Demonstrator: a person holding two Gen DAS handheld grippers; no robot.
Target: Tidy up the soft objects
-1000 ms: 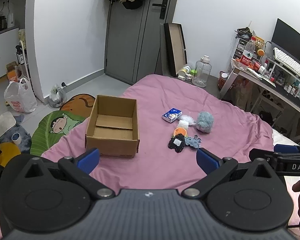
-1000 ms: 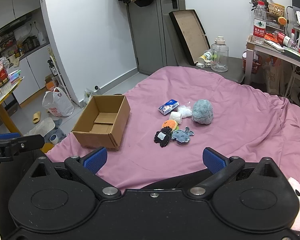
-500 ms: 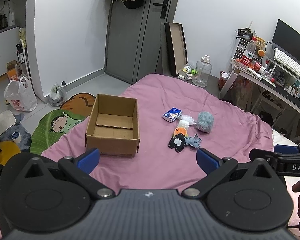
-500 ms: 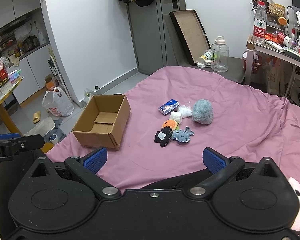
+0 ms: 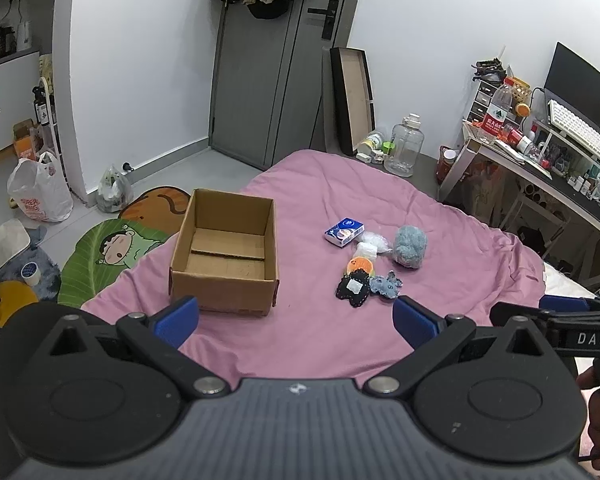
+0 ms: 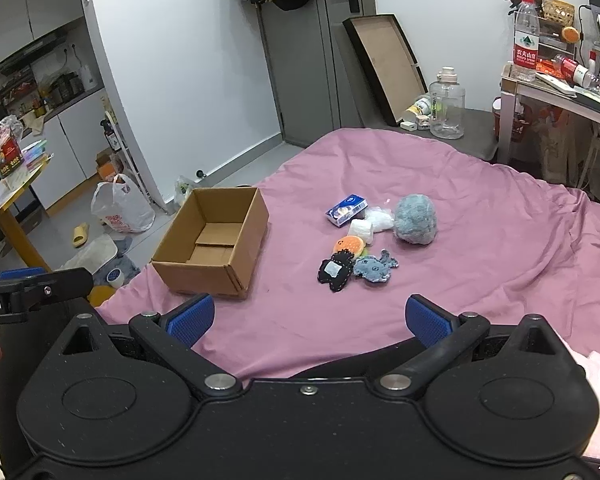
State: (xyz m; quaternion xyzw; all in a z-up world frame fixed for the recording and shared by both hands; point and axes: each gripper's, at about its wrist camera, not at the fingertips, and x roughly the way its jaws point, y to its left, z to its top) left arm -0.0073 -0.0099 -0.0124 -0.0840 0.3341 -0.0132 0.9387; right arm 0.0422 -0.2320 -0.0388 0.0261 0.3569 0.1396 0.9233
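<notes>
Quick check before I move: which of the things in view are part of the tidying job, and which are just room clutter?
For the job:
- cardboard box, empty
- fuzzy blue-grey ball
- black plush
- blue plush
- orange plush
- white soft bundle
- tissue pack

Lying about:
- clear jug
- white plastic bag
- cartoon floor mat
- water bottle

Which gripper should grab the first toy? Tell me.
Right, probably. The right gripper faces the black plush toy almost head-on; the left gripper, also open, sits nearer the cardboard box.
</notes>
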